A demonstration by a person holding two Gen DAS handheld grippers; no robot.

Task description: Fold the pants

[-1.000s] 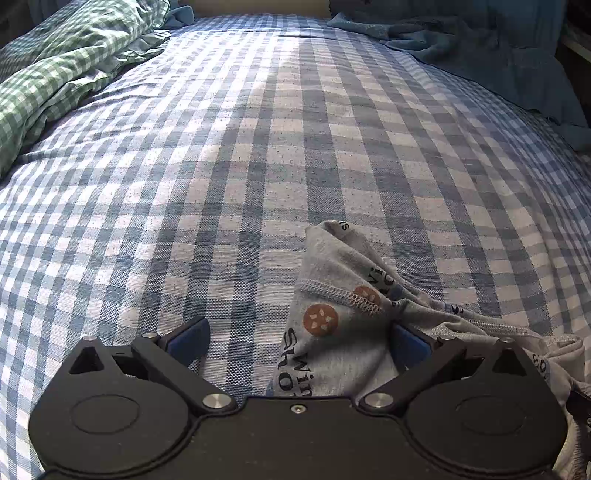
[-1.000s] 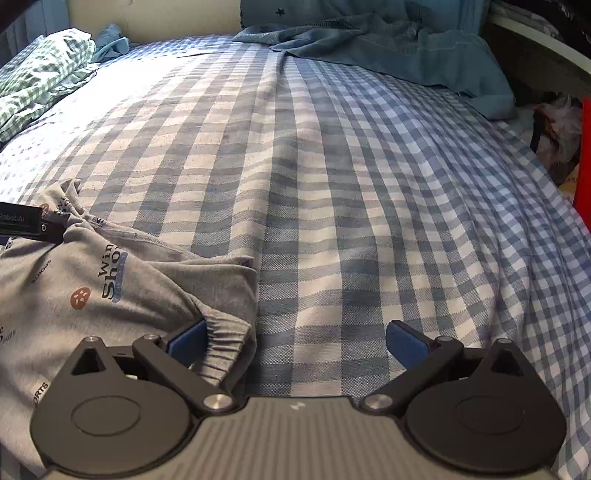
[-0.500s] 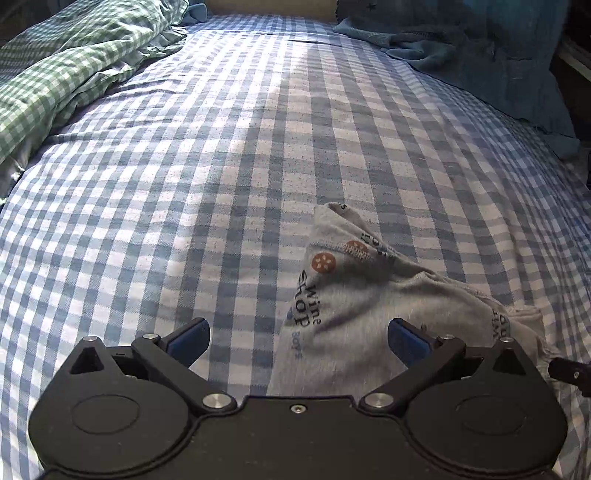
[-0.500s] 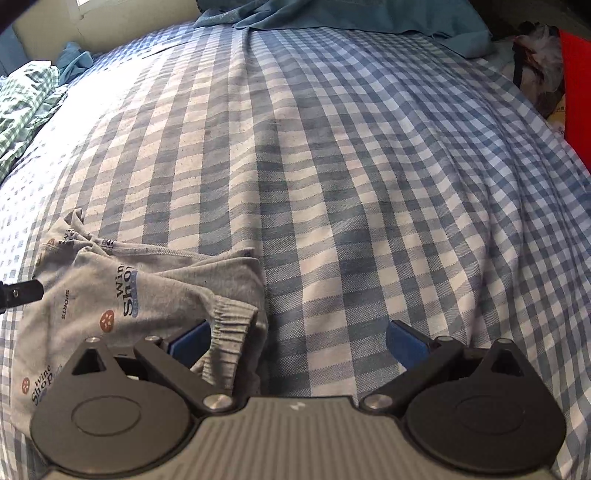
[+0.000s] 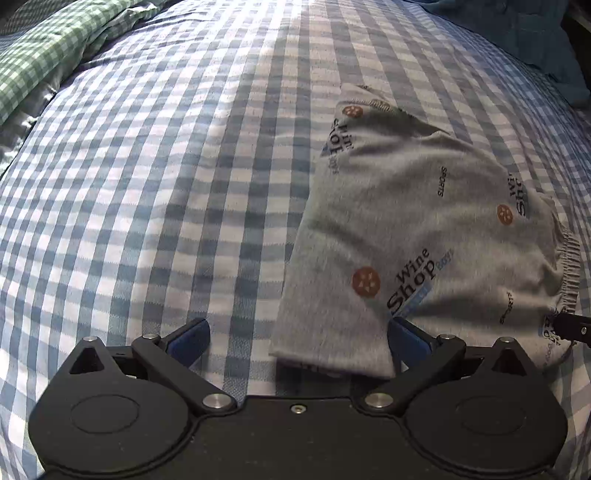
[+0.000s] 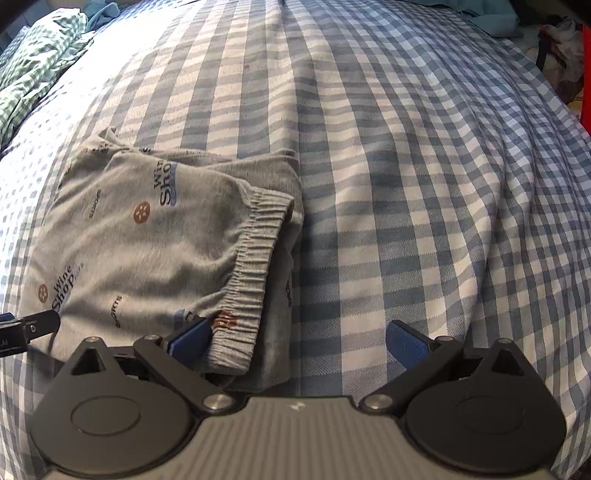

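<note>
In the left wrist view, a bed covered with a blue-and-white checked cotton sheet (image 5: 207,155) fills almost the whole frame, bulging under the fisheye lens; a rumpled green-and-white gingham cloth (image 5: 44,48) lies along its far left edge and a dark teal blanket (image 5: 535,33) sits bunched at the far right corner. The folded grey jersey pants printed with "Wine Shop" lettering and orange dots (image 5: 417,236) lie flat on the sheet to the right of centre, their gathered elastic waistband turned to the right. The left gripper (image 5: 297,341), black with blue pads, hovers low over the near edge of the sheet with its jaws spread wide and nothing between them; its right pad sits at the near corner of the pants, though contact cannot be judged. A black tip of the other tool pokes in at the right edge. In the right wrist view, the same checked sheet (image 6: 424,177) runs away to the green gingham cloth (image 6: 33,70) at upper left and some clutter beside the bed at upper right. The pants (image 6: 147,236) lie left of centre, waistband facing right. The right gripper (image 6: 297,341) is held low, jaws wide apart and empty, its left pad just at the waistband's near end.
</note>
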